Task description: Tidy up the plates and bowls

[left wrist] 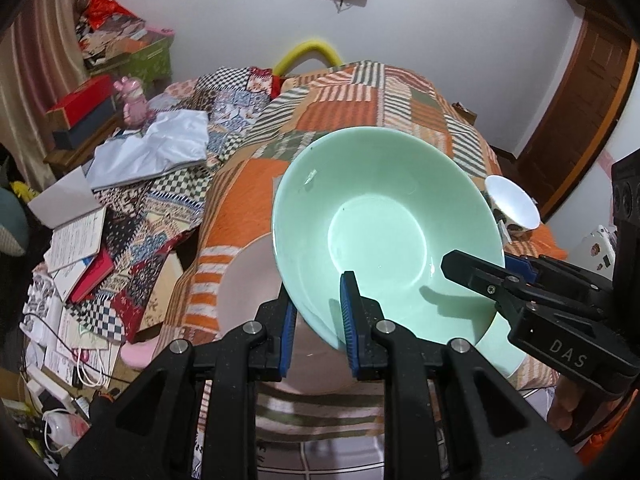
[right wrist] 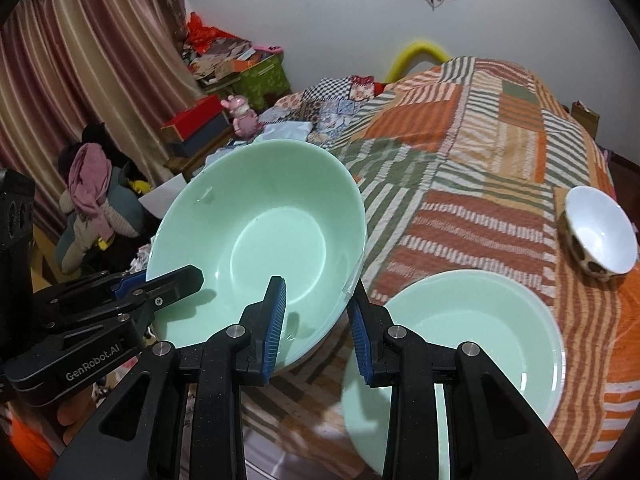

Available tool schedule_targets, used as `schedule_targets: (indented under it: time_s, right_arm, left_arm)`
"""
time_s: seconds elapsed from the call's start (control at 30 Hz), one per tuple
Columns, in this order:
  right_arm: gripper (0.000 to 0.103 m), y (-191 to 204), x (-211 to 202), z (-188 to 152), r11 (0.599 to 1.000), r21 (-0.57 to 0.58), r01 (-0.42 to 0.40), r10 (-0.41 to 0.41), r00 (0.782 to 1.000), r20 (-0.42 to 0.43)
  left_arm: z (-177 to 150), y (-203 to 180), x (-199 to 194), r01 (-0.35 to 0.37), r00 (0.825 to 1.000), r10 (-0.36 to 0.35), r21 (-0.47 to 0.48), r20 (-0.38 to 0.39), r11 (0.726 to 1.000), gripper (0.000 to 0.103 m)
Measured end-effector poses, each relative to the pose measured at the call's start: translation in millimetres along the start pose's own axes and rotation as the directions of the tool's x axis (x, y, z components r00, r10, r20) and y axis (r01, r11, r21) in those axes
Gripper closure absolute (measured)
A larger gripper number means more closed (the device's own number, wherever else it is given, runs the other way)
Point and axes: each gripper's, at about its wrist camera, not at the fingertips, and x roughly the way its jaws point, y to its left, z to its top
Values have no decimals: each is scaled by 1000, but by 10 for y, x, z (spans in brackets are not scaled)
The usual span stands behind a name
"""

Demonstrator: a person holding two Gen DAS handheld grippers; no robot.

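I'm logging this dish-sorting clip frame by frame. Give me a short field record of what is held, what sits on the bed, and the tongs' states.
held item: green bowl, tilted, off the quilt
left tongs: shut on the bowl's near rim
right tongs: shut on the bowl's rim, other side
surface: patchwork quilt
on quilt, near: green plate, flat, empty
on quilt, far right: white bowl, tipped on its side, patterned outside
under held bowl: pink plate, partly hidden
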Motion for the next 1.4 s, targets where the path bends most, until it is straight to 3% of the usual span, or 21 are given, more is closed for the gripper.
schedule_targets:
  time_s: [0.67,1.4]
  right_arm:
    - [75,151,491,-185,1000,0,-19,19,989,-147]
    - [74,84,407,-180,999,-44,-16,10,989,-151]
  left_arm:
    - [-353,461,419,-8,993,-4,-99,-121,995,82]
    - [-381,512,624,-36,987,20,-105,-158,994,82]
